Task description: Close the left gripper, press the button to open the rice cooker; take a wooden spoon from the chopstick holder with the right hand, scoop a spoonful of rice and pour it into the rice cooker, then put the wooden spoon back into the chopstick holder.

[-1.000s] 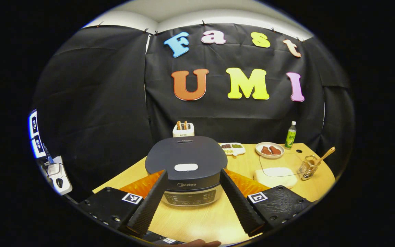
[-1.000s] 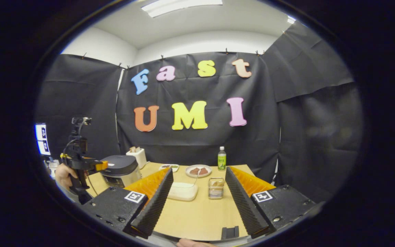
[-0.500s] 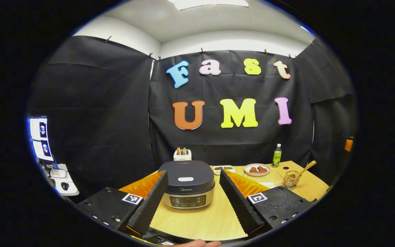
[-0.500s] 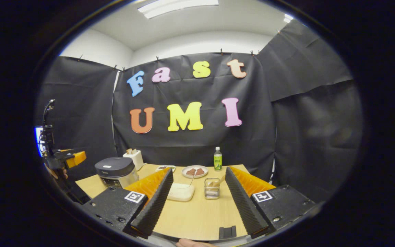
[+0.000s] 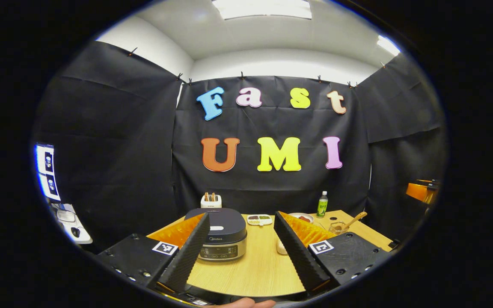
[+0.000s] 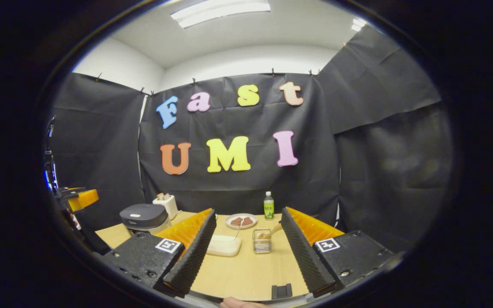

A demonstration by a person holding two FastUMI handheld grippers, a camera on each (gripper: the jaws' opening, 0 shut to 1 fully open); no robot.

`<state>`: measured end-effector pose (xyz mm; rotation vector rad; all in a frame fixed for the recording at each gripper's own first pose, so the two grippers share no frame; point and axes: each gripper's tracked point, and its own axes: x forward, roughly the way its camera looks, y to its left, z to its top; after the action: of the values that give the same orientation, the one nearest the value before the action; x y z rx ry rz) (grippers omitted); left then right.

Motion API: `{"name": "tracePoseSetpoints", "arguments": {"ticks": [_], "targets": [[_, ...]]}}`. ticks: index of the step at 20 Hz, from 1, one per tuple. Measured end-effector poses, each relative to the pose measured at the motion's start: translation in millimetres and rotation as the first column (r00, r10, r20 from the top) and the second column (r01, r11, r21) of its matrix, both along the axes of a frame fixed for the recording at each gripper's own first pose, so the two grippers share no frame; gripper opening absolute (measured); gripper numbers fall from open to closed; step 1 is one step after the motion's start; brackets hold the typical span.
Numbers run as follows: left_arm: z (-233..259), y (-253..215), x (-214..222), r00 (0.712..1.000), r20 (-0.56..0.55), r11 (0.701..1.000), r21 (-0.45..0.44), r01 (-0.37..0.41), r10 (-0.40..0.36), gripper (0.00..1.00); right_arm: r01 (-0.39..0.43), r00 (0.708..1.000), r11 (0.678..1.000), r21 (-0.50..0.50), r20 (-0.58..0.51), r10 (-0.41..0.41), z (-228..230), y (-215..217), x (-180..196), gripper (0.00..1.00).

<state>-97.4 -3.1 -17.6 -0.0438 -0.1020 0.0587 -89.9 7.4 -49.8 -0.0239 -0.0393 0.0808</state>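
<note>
The dark rice cooker (image 5: 223, 237) stands on the wooden table with its lid down and a white button (image 5: 216, 228) on top. My left gripper (image 5: 241, 215) is open, held back from the cooker and touching nothing. At the right stands a wire chopstick holder (image 5: 338, 226) with the wooden spoon (image 5: 354, 220) leaning in it. In the right gripper view the holder (image 6: 262, 241) and spoon (image 6: 273, 231) sit ahead between the fingers of my open right gripper (image 6: 247, 211). The white rice container (image 6: 224, 246) lies left of the holder, and the cooker (image 6: 144, 218) is far left.
Behind the cooker stands a white toaster (image 5: 211, 200). A divided snack dish (image 5: 259, 220), a plate of brown food (image 6: 241, 221) and a green bottle (image 6: 268, 205) line the back of the table (image 6: 246, 269). The other gripper (image 6: 77, 199) hangs at the far left edge.
Both grippers have drawn back from the table, the left one the most and tilting upward, so the cooker looks smaller. Both stay open, and nothing on the table has moved.
</note>
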Motion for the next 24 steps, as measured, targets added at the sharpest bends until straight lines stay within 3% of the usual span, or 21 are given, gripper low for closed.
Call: {"name": "tracePoseSetpoints", "arguments": {"ticks": [2,9,24], "targets": [[1.7,-9.1,-3.7,1.0,0.001,1.0,0.003,0.013,-0.013,0.96,0.01,1.0,1.0,0.003,0.01,-0.01,5.0,-3.5,-2.7,0.98],[-0.5,-20.3,-4.8,1.0,-0.019,0.998,0.062,0.022,-0.021,0.96,0.032,0.999,0.999,-0.023,0.01,-0.032,7.5,-2.9,-6.8,0.99],[3.6,-24.6,-1.7,1.0,-0.008,0.999,0.045,0.019,-0.019,0.95,0.011,1.0,0.999,-0.048,0.024,-0.01,8.6,5.1,-14.4,0.98]]}}
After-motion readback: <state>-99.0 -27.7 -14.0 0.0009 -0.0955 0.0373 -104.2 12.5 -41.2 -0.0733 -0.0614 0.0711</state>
